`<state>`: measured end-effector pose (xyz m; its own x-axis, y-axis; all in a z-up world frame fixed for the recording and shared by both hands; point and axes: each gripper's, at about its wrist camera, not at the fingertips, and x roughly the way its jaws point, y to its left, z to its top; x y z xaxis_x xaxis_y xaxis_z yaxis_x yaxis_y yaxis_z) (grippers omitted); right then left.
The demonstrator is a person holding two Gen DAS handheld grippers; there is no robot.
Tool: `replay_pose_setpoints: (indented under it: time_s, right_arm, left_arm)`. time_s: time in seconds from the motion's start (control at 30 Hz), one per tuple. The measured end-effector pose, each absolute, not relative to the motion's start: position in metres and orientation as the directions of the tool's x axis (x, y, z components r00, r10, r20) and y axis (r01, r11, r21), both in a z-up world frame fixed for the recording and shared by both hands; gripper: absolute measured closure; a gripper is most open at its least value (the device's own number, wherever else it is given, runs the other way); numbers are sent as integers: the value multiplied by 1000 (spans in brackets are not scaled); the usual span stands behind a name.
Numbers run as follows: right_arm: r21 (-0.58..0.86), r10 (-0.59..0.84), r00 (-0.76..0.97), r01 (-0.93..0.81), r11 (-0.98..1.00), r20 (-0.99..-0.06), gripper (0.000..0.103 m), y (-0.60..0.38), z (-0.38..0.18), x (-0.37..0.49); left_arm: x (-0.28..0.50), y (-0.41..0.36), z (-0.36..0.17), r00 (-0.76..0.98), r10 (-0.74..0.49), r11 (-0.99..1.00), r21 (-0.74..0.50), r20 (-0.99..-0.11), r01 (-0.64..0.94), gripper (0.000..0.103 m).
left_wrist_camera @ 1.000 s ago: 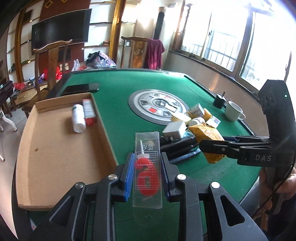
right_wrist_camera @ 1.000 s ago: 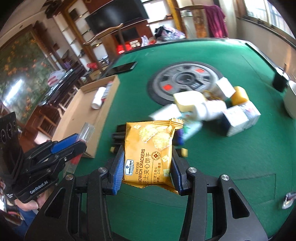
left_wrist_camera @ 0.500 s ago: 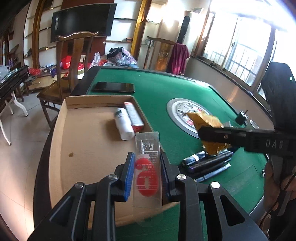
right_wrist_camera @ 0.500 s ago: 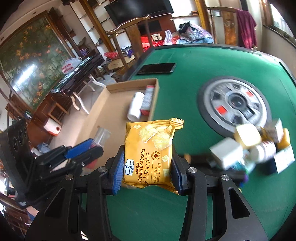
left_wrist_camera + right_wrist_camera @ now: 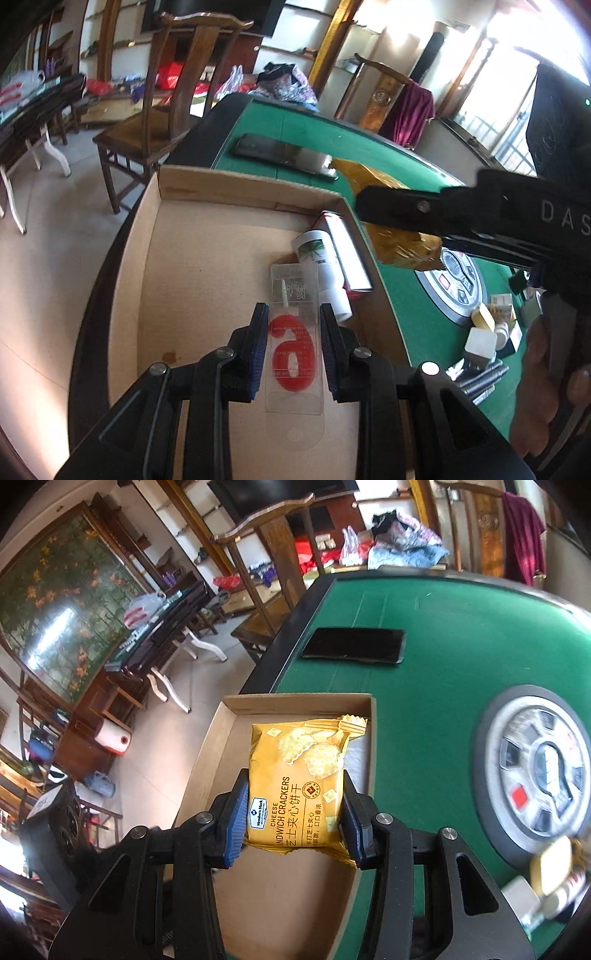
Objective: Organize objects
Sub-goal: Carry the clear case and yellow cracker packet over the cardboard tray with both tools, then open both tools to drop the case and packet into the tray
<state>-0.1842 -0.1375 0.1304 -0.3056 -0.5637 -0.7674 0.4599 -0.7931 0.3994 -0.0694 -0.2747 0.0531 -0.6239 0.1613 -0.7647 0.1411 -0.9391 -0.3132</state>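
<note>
My left gripper [image 5: 293,338] is shut on a clear plastic pack with a red number candle [image 5: 293,354] and holds it above the floor of the cardboard tray [image 5: 207,280]. My right gripper [image 5: 293,818] is shut on a yellow cheese cracker packet [image 5: 299,779] and holds it over the far end of the same tray [image 5: 207,753]. In the left wrist view the right gripper's black body [image 5: 480,218] reaches in from the right with the cracker packet [image 5: 399,243] above the tray's right wall. A white bottle [image 5: 325,266] and a red-and-white box [image 5: 347,254] lie in the tray.
A black phone [image 5: 354,646] lies on the green felt table [image 5: 461,635] beyond the tray. The round silver centre console [image 5: 543,771] is to the right. Several small boxes, jars and dark tubes [image 5: 484,343] sit near it. A wooden chair [image 5: 162,107] stands beside the table.
Both grippers have swung left from over the felt to over the cardboard tray, each still holding its item. The tray now fills the near view.
</note>
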Motion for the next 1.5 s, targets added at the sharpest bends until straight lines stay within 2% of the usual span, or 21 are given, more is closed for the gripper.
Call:
replay_pose_setpoints:
  time_s: [0.27,0.83,1.4,1.5]
  right_arm:
    - [401,-566,-264,482,-779,-781,59,-183,98,-210]
    - [401,-555,-261,465,-790,-790,59,-201,63,-225]
    - [380,-547,-282,475,-793,-788,57,-194,72,-220]
    - [411,-574,-273,473,-779,-772,57,-187,78,-218]
  left_arm:
    - [-72,-276,42,-619,161,-936,-318,-769,152,76]
    - [-77,-273,39,-606,166,-933,-322,-778,158,76]
    - [-72,-275,41,-609,184,-921,-351,-772,166,75]
    - [-68,-277,44,-614,180,-920,-352,-768,171,75]
